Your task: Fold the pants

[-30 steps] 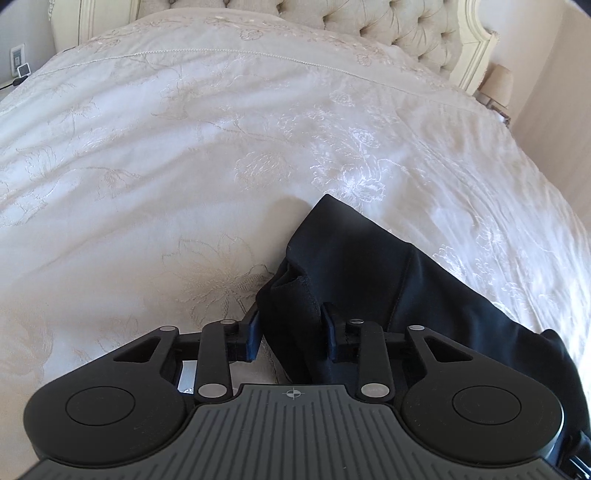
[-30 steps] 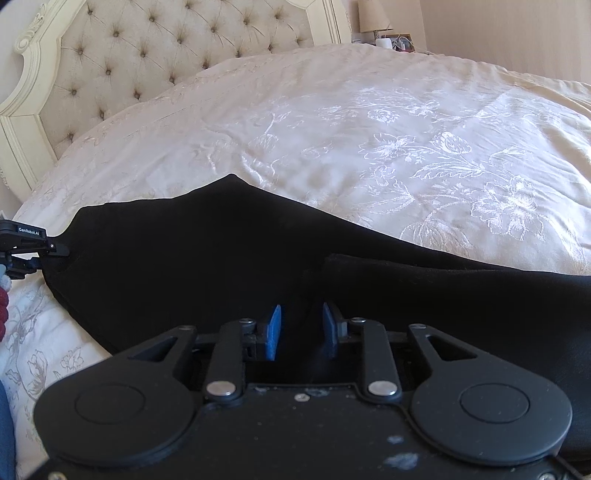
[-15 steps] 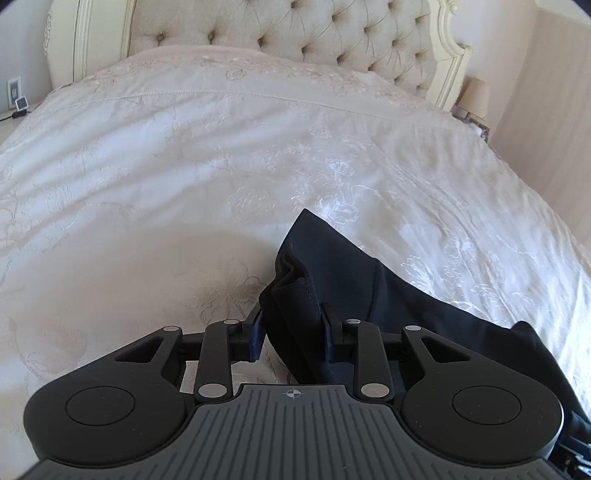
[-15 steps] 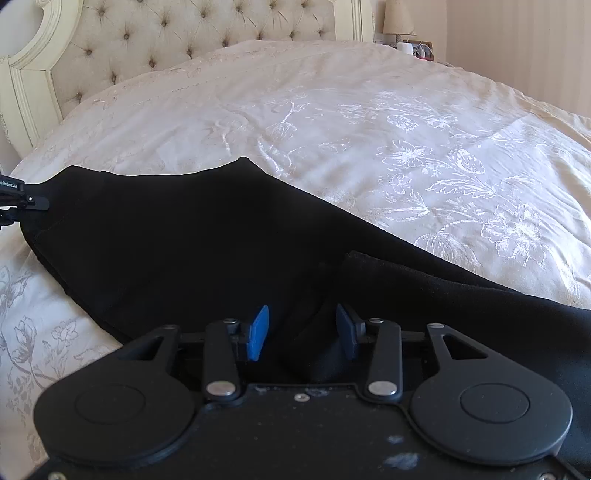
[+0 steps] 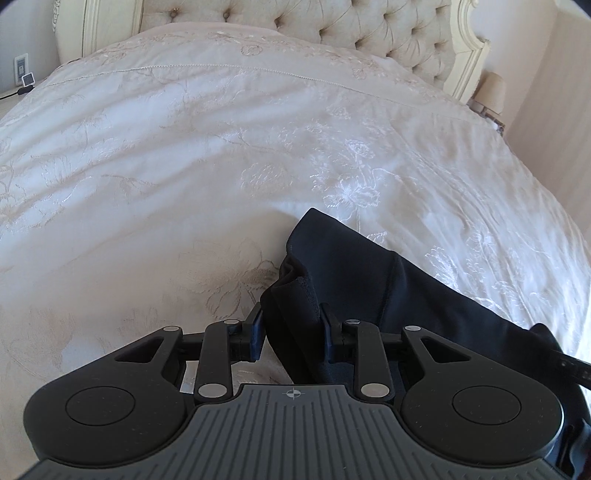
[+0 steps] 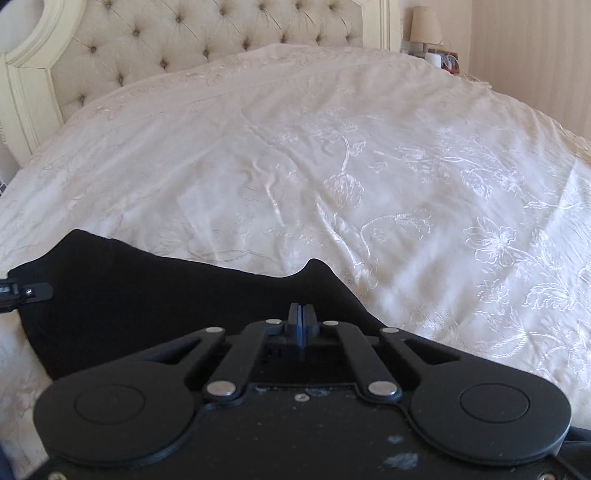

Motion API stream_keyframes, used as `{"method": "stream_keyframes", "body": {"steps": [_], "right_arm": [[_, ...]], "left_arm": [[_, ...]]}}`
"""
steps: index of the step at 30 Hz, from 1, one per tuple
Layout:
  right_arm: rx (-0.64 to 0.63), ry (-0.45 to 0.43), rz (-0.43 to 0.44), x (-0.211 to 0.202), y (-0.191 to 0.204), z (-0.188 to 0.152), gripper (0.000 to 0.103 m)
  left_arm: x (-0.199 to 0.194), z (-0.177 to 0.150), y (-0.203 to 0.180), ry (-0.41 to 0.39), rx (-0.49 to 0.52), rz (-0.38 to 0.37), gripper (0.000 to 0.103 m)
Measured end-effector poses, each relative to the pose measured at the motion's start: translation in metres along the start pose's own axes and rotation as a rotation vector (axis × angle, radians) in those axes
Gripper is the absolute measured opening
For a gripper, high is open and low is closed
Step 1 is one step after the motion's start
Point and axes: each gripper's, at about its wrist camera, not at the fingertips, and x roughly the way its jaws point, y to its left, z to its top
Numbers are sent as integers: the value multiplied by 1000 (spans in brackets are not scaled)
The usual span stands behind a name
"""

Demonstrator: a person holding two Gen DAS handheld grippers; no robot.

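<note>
Your right gripper [image 6: 302,314] has just snapped its jaws together after standing spread a moment ago, and it has slid sideways along the black pants [image 6: 166,295]. The blue pads look pressed flat with no cloth visibly between them, though dark fabric right behind the tips makes that hard to judge. So you probably lack a second hold for the fold. Your left gripper [image 5: 291,325] hasn't budged: its jaws pinch a thick bunched edge of the pants, which trail off right of its jaws across the cream bedspread [image 5: 221,166]. Count: one pair of pants, two grippers, one bed, one lamp [image 6: 424,24] far ahead.
</note>
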Motion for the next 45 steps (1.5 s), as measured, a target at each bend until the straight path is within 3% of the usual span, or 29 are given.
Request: {"method": "stream_keyframes", "body": {"steps": [8, 10, 13, 16, 19, 22, 26, 28, 30, 35, 39, 41, 45], "right_arm": [[125, 85, -77, 54, -13, 6, 1], [122, 95, -67, 52, -15, 9, 1], [59, 35, -26, 22, -11, 10, 2], [54, 7, 41, -18, -4, -8, 4], [72, 31, 95, -47, 3, -45, 4], [52, 138, 90, -48, 17, -84, 4], [13, 119, 138, -60, 22, -104, 4], [45, 94, 193, -73, 11, -101, 5], [57, 15, 197, -93, -5, -98, 6], [127, -124, 110, -132, -62, -100, 9], [249, -128, 41, -125, -104, -124, 9], [406, -68, 80, -113, -126, -129, 9], [559, -87, 105, -107, -150, -134, 9]], "left_arm": [[18, -2, -1, 48, 12, 22, 31], [20, -3, -2, 56, 15, 34, 32], [20, -4, -2, 55, 8, 34, 32], [18, -3, 1, 50, -16, 17, 29], [16, -2, -1, 36, -13, 16, 27], [12, -3, -6, 13, 12, 30, 27], [4, -3, -12, -35, 55, 37, 25], [-3, -3, -15, -68, 70, 29, 24], [-9, -2, -18, -100, 84, 21, 24], [-32, 1, -28, -177, 105, -15, 23], [-70, 3, -54, -269, 162, -45, 23], [-91, 1, -77, -314, 222, -64, 23], [-135, -9, -130, -394, 348, -162, 22]]}}
